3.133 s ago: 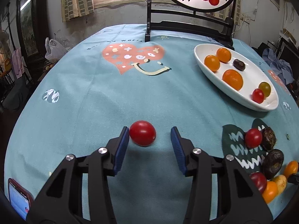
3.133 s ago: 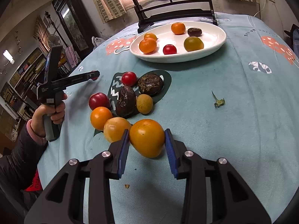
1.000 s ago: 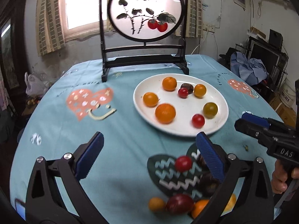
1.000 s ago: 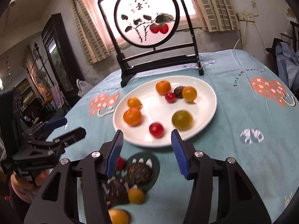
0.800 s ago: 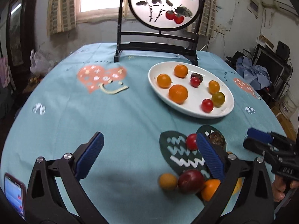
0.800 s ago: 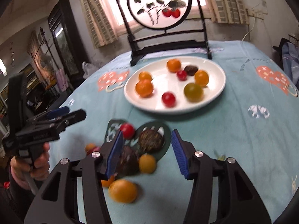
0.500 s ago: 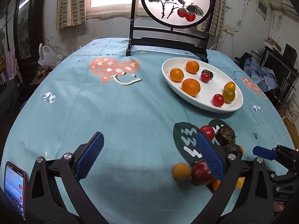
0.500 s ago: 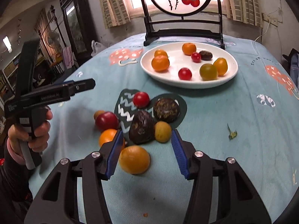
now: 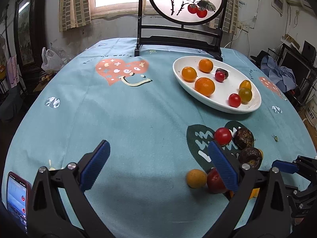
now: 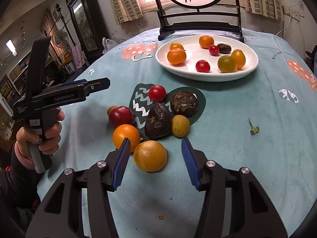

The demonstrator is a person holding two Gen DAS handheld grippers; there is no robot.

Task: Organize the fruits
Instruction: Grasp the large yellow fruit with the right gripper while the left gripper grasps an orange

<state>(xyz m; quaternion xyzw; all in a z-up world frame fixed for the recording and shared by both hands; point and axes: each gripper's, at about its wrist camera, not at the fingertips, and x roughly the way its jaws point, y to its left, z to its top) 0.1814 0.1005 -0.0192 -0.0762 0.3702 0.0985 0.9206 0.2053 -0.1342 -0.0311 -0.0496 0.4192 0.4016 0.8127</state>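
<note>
A white oval plate (image 9: 249, 110) (image 10: 200, 76) at the far side holds several oranges, tomatoes and a dark fruit. Nearer, loose fruit lies on the blue cloth: a red tomato (image 10: 157, 93), two dark wrinkled fruits (image 10: 158, 121), a small yellow one (image 10: 180, 126), a dark red fruit (image 10: 121, 116) and two oranges. My right gripper (image 10: 156, 149) stands open just above the nearest orange (image 10: 150, 155), which lies between its jaws, untouched. My left gripper (image 9: 157, 159) is wide open over bare cloth, its right finger in front of the dark red fruit (image 9: 215, 181).
A black wooden stand with a round painted screen (image 9: 186, 2) rises behind the plate. A phone (image 9: 15, 200) lies at the near left table edge. A small green leaf scrap (image 10: 253, 129) sits on the cloth at the right. A hand (image 10: 42, 136) grips the left tool.
Both grippers pulled back from the plate and dropped toward the loose fruit pile. The nearest orange now lies between my right jaws. Both jaw widths stayed the same.
</note>
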